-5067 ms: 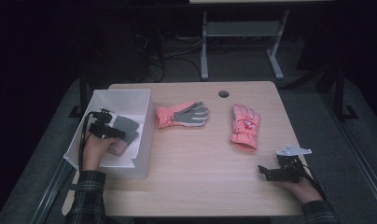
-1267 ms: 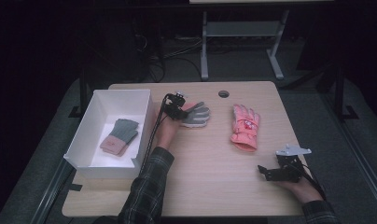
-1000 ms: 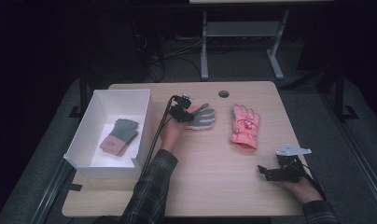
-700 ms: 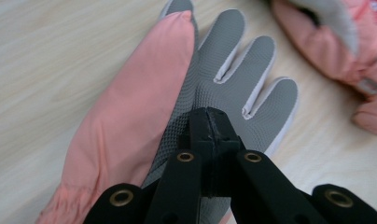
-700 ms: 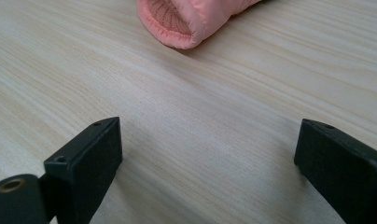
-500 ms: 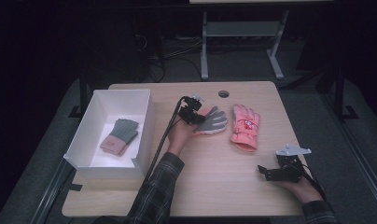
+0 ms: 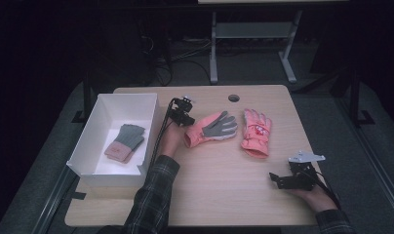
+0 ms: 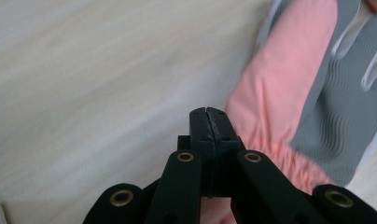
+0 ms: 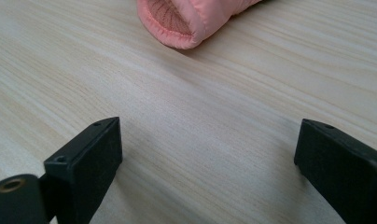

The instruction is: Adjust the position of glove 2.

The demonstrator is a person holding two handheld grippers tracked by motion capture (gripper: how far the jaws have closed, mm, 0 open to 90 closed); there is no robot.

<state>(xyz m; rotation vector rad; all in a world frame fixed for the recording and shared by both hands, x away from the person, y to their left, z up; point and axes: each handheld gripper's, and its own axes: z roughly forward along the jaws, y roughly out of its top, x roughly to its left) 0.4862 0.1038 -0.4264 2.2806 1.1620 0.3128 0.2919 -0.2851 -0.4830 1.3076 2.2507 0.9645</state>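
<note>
**Two claws, one glove to take: get a real bite on the cuff**

Nearest, at the lower right of the high view, the right claw (image 7: 276,180) rests spread wide on the bare wooden surface (image 7: 209,195). It holds nothing and can stay parked there.

Farther in, at the middle of the frame, the left claw (image 8: 209,116) is pressed together with nothing visible between its tips. They sit right at the gathered cuff of the pink glove with the grey palm (image 7: 212,129). That glove lies palm up, its fingers pointing toward the upper right. A second pink glove (image 7: 256,131) lies just beside it, and the two look apart.

As I read it, the grip needs remaking. Spread the left claw, lower it over the cuff's elastic band, and close on both fabric layers rather than on the slippery edge. Lift straight up, so the neighbouring glove is not dragged along.

At the left, the white box (image 7: 90,141) already holds a grey and pink knit glove (image 7: 126,142). It looks the likely destination, so clear its near wall on the way over.
</note>
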